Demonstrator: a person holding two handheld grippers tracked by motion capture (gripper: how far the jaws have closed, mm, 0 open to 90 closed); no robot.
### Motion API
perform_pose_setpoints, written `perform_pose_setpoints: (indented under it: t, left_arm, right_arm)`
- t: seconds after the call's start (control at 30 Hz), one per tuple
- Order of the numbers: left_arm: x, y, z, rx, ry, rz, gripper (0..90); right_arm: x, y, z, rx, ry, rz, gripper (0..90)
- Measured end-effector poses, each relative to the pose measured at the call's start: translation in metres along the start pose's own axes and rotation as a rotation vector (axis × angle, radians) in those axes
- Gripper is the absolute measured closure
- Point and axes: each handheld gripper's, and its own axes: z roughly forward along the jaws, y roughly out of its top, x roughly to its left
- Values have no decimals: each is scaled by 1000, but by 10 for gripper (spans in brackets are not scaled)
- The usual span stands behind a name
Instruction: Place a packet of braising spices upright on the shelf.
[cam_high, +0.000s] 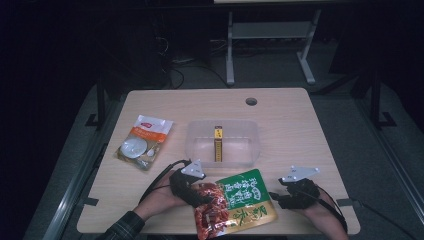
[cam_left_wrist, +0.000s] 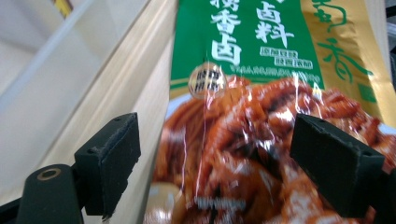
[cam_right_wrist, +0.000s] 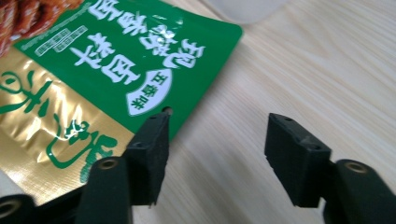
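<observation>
A green, gold and red food pouch (cam_high: 235, 202) lies flat at the table's front edge, between my two grippers. My left gripper (cam_high: 200, 195) sits at the pouch's left end, over its red picture side. In the left gripper view the left gripper (cam_left_wrist: 215, 163) is open and the pouch (cam_left_wrist: 261, 116) runs up between its jaws, one jaw on the bare wood and the other over the pouch. My right gripper (cam_high: 276, 196) rests at the pouch's right edge. The right gripper (cam_right_wrist: 217, 149) is open above bare wood, one jaw at the pouch's (cam_right_wrist: 93, 74) green edge.
A clear plastic bin (cam_high: 197, 145) stands mid-table behind the pouch, with a narrow yellow and black box (cam_high: 218, 143) inside. A white and orange pouch (cam_high: 142, 142) lies at the left. The table (cam_high: 300, 125) has a cable hole (cam_high: 251, 101) at the back right.
</observation>
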Motion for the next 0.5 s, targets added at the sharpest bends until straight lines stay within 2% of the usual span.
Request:
perform_pose_setpoints:
  t: [0.03, 0.07, 0.13, 0.2, 0.33, 0.5]
  left_arm:
    - [0, 0, 0, 0, 0, 0, 155]
    - [-1, 4, 4, 4, -4, 11, 155]
    - [-1, 6, 7, 9, -7, 17, 154]
    - [-2, 9, 14, 17, -9, 21, 143]
    - [-2, 15, 30, 31, -27, 14, 136]
    - [-2, 18, 35, 25, -37, 10, 126]
  right_arm:
    - [0, 0, 0, 0, 0, 0, 382]
    - [1, -5, -3, -11, -16, 26, 355]
    - [2, -7, -5, -16, -24, 32, 345]
    - [5, -13, -10, -30, -32, 64, 323]
    - [5, -16, -11, -40, -42, 66, 312]
    - [3, -16, -9, -42, -38, 73, 309]
